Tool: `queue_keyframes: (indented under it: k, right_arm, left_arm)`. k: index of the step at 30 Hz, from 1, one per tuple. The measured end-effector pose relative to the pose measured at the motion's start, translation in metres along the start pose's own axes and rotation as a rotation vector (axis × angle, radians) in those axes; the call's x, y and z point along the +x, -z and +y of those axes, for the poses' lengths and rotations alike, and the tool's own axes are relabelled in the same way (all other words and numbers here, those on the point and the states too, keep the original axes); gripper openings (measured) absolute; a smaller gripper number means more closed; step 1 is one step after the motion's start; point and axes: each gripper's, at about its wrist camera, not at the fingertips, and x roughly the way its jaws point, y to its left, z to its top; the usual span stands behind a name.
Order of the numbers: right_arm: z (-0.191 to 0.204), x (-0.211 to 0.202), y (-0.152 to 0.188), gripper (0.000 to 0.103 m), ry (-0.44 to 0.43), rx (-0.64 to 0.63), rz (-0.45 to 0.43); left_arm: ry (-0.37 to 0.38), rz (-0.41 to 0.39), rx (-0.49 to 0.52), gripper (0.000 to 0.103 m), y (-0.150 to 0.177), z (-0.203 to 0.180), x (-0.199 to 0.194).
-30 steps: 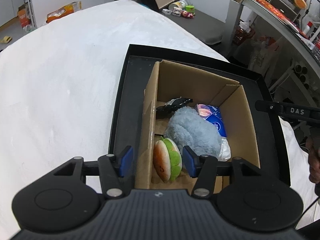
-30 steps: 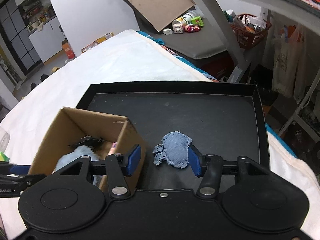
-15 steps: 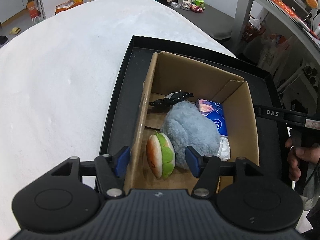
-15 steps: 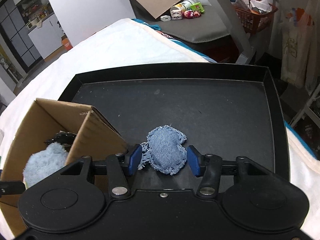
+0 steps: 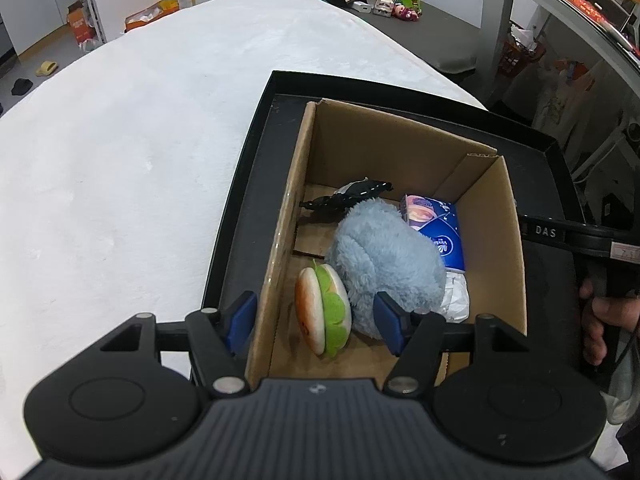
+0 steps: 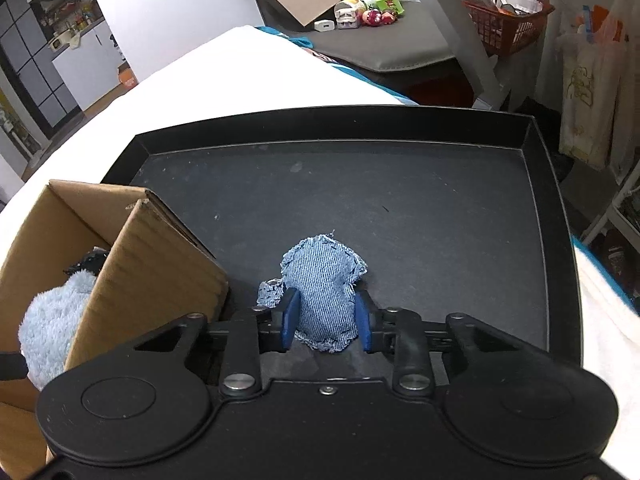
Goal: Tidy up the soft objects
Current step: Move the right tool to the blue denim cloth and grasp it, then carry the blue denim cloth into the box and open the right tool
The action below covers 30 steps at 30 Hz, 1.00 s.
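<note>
Box on the tray, toys inside

The cardboard box stands on the tray; the denim pouch lies just right of it.

White letters "DAS" on the black bar just right of the cardboard box, blue packet's print too small to read

Right claw closes on the denim pouch; left claw lets the burger go

The right claw came down over the denim pouch on the tray, and its jaws, a second ago wide with the pouch lying ahead of them, have just closed so both pads press its sides. The left claw has widened; the burger toy, earlier level with its pads, now lies lower in the box against the blue plush, touching neither pad.
</note>
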Motion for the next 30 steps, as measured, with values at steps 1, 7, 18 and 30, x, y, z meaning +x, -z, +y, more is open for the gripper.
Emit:
queue_keyframes:
  k: [1,7,18,30]
  right_arm:
    - [0.000,0.000,0.001,0.027,0.000,-0.003,0.002]
    - [0.000,-0.011,0.004,0.025,-0.012,-0.003,-0.002]
    - [0.003,-0.052,0.000,0.025,0.005,0.012,-0.018]
    - [0.035,-0.095,-0.004,0.025,0.010,0.012,-0.051]
  left_arm:
    - [-0.002,0.001,-0.003,0.063,0.000,0.000,0.000]
    - [-0.005,0.005,-0.006,0.063,0.003,-0.001,-0.003]
    - [0.024,0.014,-0.011,0.063,0.008,0.007,-0.006]
    - [0.078,-0.008,0.091,0.063,0.004,0.013,-0.014]
